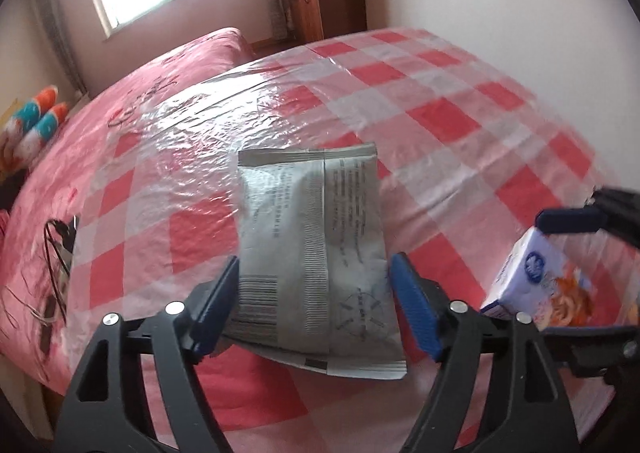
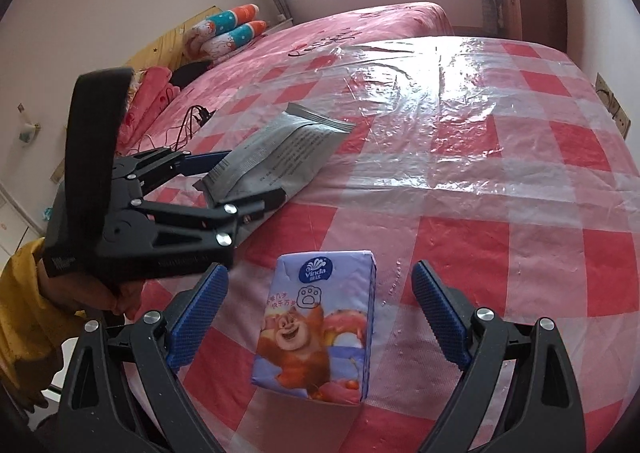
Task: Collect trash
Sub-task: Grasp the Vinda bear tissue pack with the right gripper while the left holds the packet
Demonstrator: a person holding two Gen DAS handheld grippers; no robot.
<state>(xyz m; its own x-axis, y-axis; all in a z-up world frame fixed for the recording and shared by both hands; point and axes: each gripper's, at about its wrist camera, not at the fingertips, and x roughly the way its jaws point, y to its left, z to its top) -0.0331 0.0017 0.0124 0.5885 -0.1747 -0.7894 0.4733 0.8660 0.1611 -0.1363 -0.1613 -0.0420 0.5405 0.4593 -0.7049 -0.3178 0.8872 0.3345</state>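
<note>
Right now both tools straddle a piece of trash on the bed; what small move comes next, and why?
Probably close both: the left tool has the grey wrapper between its open pads, and the right tool likewise flanks the tissue pack, neither pressed yet.

We see our left tool (image 1: 314, 313) and right tool (image 2: 318, 327) built alike: matte black angular arms with triangular cut-outs, round silver screws at the joints, and blue ribbed pads (image 2: 438, 317) on the fingers. A mustard-yellow sleeve (image 2: 22, 317) covers our left arm behind its blocky black handle.
</note>
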